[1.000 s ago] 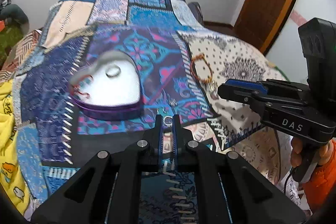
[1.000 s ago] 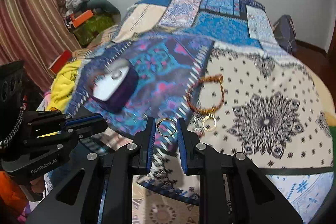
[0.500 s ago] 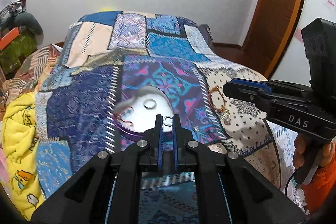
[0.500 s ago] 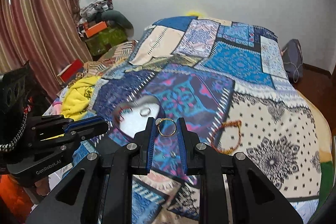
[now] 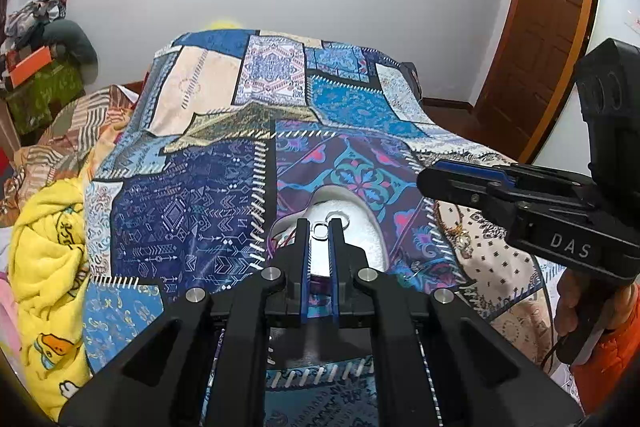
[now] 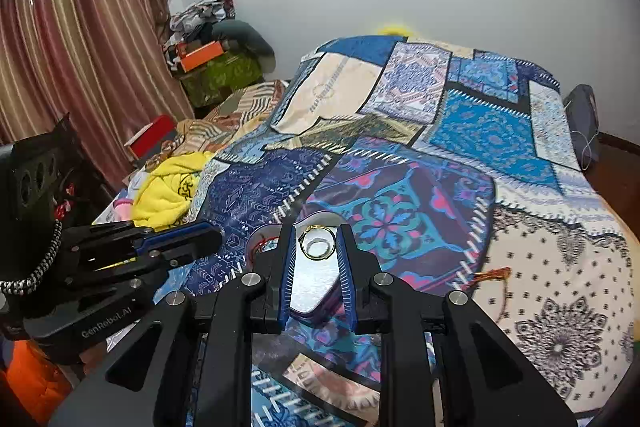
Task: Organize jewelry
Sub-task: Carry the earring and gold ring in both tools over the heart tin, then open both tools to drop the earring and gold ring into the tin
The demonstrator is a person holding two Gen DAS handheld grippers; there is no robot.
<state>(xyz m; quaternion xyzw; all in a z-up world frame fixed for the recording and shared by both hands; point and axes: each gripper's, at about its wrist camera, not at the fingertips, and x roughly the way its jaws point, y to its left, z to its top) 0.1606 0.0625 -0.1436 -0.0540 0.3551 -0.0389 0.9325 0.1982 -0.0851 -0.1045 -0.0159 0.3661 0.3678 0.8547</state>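
Note:
My left gripper [image 5: 319, 227] is shut on a small silver ring [image 5: 319, 228] and holds it above the purple heart-shaped jewelry box [image 5: 362, 223] with a white lining. My right gripper [image 6: 317, 247] is shut on a gold ring [image 6: 317, 247] and holds it over the same box [image 6: 312, 287]. A silver ring [image 5: 345, 223] and red thread [image 6: 262, 243] lie inside the box. An orange beaded bracelet [image 6: 496, 273] lies on the quilt to the right. A pale jewelry piece [image 5: 462, 237] lies under the right gripper in the left wrist view.
A patchwork quilt [image 5: 200, 211] covers the bed. A yellow blanket [image 5: 44, 239] is bunched at the left edge. Boxes and clothes [image 6: 208, 59] are piled by the curtain. A wooden door [image 5: 536, 27] stands at the right.
Both grippers have lifted and moved left, and now hang over the heart-shaped box. Each still holds its ring. The bracelet stays on the quilt.

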